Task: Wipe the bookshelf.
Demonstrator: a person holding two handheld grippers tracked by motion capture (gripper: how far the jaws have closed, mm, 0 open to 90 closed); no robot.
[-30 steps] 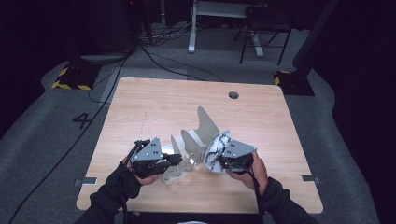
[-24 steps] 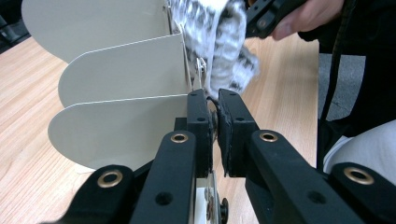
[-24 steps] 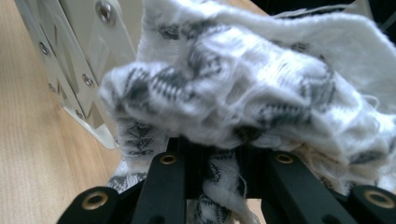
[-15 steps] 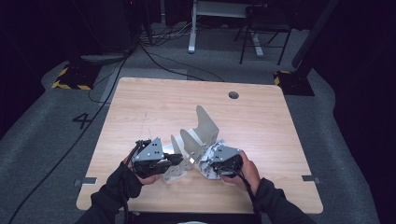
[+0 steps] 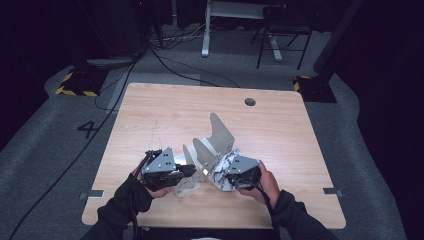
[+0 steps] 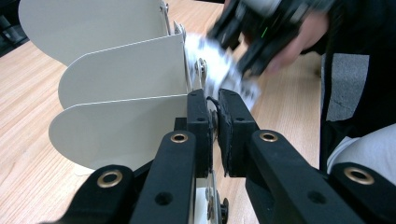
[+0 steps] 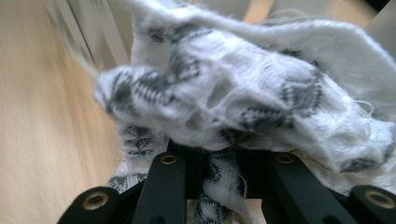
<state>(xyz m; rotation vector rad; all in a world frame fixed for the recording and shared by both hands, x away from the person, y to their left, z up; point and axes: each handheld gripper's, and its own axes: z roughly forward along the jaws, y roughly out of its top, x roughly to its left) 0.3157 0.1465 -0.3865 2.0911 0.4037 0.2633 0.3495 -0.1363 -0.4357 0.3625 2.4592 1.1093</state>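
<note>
A white metal rack with several upright rounded plates stands on the wooden table near its front edge. My left gripper is at the rack's near left end. In the left gripper view its jaws are shut on the thin edge of the rack. My right gripper is just right of the rack, shut on a crumpled white cloth with a black pattern. The cloth bunches over the right gripper and touches the rack's right side. The cloth shows beyond the plates.
A round cable hole lies at the table's far right. Behind the table are a desk leg, a chair and cables on the floor. Bare wood stretches across the far half of the table.
My right gripper has moved left and a little nearer with the cloth, bringing it against the rack. The left gripper and the rack have stayed put.
</note>
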